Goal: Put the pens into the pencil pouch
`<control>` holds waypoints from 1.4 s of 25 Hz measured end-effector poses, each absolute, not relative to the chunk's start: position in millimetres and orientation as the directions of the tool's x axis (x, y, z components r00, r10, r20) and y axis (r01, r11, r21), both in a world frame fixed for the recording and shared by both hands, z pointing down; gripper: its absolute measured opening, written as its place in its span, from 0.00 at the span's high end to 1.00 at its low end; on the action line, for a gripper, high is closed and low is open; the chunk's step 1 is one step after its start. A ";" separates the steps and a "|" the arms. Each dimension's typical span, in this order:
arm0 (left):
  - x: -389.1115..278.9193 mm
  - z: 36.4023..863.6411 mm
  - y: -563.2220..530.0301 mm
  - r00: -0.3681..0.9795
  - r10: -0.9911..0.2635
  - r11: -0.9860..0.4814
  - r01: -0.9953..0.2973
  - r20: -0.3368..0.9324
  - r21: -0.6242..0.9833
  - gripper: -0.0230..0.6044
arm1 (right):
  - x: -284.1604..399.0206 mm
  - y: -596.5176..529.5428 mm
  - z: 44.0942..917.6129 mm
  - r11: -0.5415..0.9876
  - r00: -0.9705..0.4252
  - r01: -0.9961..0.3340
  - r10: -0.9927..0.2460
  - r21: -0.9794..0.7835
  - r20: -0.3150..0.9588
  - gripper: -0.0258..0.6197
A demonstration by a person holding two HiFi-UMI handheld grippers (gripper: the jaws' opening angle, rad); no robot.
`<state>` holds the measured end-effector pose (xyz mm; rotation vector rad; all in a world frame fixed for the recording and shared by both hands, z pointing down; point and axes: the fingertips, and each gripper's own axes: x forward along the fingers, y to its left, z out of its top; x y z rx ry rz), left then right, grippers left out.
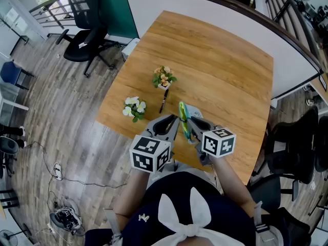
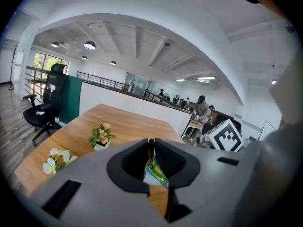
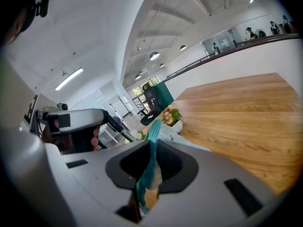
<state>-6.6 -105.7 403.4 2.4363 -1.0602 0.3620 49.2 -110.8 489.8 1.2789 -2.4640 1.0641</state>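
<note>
The pencil pouch [image 1: 184, 115], teal with green and white print, hangs over the near part of the wooden table [image 1: 225, 70]. My right gripper [image 1: 191, 129] is shut on its teal edge [image 3: 152, 143]. My left gripper [image 1: 176, 123] is shut on a thin dark pen [image 2: 150, 149], just left of the pouch [image 2: 156, 172]. In the right gripper view that pen [image 3: 118, 126] sticks out of the left gripper toward the pouch's top. A second black pen [image 1: 163, 101] lies on the table beyond the grippers, near the pots.
Two small flower pots stand on the table: orange blooms [image 1: 163, 78] and white blooms [image 1: 134, 107]. A black office chair [image 1: 84, 29] stands beyond the table's far left corner, a white partition [image 1: 215, 9] runs behind, and another dark chair [image 1: 297, 152] is at the right.
</note>
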 end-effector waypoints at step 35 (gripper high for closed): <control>5.9 517.6 -108.4 0.595 -0.444 -0.619 -0.744 0.670 0.251 0.87 | 47.5 -126.1 495.0 0.336 -0.634 -0.744 -0.627 -0.577 0.453 0.89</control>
